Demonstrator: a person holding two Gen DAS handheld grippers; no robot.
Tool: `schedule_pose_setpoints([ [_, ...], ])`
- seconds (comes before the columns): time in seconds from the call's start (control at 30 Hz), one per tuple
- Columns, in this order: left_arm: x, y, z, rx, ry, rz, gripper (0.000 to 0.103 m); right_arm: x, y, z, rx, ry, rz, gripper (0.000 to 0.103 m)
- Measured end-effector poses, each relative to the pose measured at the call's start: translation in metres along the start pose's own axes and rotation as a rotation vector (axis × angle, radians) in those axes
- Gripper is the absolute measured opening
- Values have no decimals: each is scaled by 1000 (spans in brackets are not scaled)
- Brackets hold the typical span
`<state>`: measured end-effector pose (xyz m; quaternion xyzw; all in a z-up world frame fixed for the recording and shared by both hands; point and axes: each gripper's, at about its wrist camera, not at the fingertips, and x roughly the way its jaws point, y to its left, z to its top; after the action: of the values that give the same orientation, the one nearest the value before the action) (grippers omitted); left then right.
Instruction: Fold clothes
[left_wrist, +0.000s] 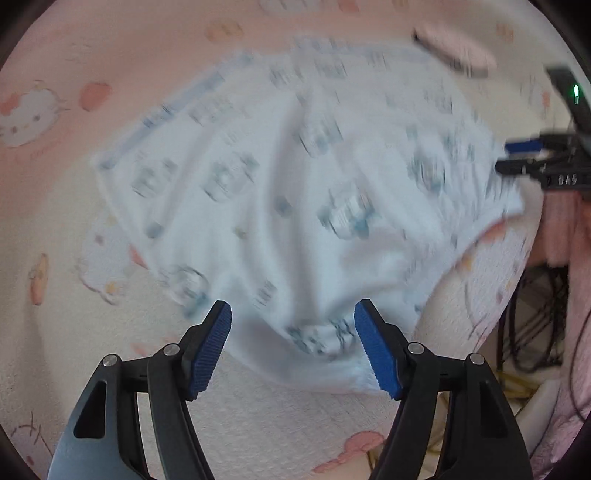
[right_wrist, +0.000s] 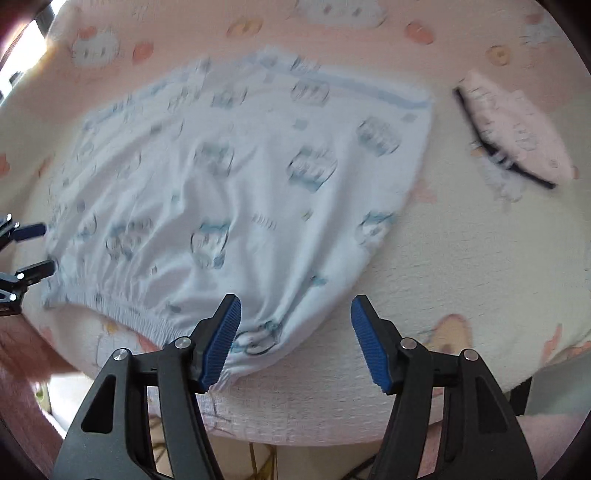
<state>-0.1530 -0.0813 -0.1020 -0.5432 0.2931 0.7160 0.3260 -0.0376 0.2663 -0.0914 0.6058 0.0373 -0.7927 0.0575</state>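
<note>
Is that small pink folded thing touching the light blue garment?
Apart. In the right wrist view a strip of bare pink cover separates the pink folded piece from the blue garment.

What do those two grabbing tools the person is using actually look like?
Both look alike. The left tool and right tool each have two black plastic fingers on silver-pinned linkages, tipped with ribbed blue pads. One tool's body shows a small green light and white lettering.

Home bedroom, cartoon-cat bedsheet, floor cables
</note>
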Motion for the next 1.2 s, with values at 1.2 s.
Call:
schedule_pose_setpoints([
  [1.2,75,240,98,-813,-163,-188,57,86,111,350,-61,-50,195,63],
])
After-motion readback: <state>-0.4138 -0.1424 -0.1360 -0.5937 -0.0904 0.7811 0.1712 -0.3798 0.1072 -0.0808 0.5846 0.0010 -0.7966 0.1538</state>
